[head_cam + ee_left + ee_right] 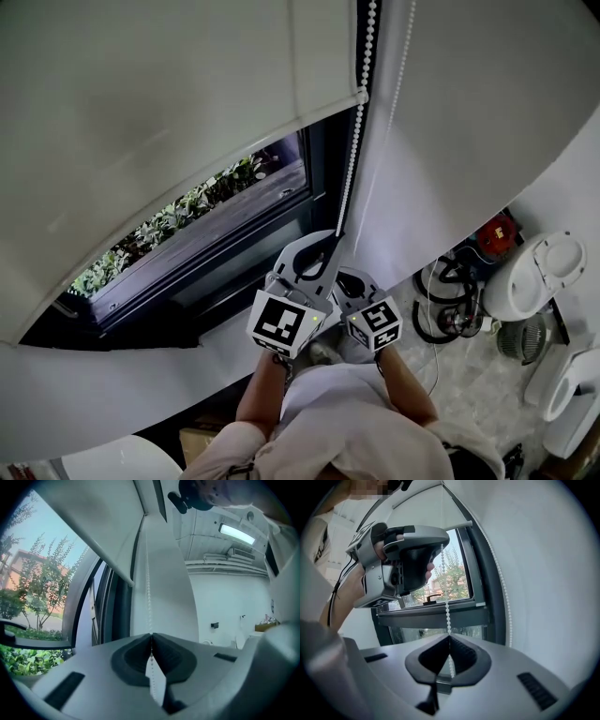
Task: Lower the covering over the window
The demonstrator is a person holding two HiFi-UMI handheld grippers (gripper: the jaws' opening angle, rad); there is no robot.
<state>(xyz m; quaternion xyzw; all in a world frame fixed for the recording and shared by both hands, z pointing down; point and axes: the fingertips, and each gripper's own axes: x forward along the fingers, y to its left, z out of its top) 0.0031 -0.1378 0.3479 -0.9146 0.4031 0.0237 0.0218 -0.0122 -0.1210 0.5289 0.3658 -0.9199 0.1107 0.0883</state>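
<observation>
A white roller blind (141,112) hangs partway down over the dark-framed window (234,234). Its white bead chain (354,141) runs down the frame's right side. My left gripper (335,234) is shut on the chain, which passes up from between its closed jaws (151,637) in the left gripper view. Just below it, my right gripper (352,281) is shut on the same chain (446,602), with beads entering its closed jaws (449,638). The right gripper view shows the left gripper (440,545) above, clamped on the chain.
Green plants (178,211) grow in a planter outside the glass. A second strand of the chain (398,75) hangs against the white wall to the right. On the floor at right stand a white appliance (534,272), coiled hoses (441,300) and a red item (497,230).
</observation>
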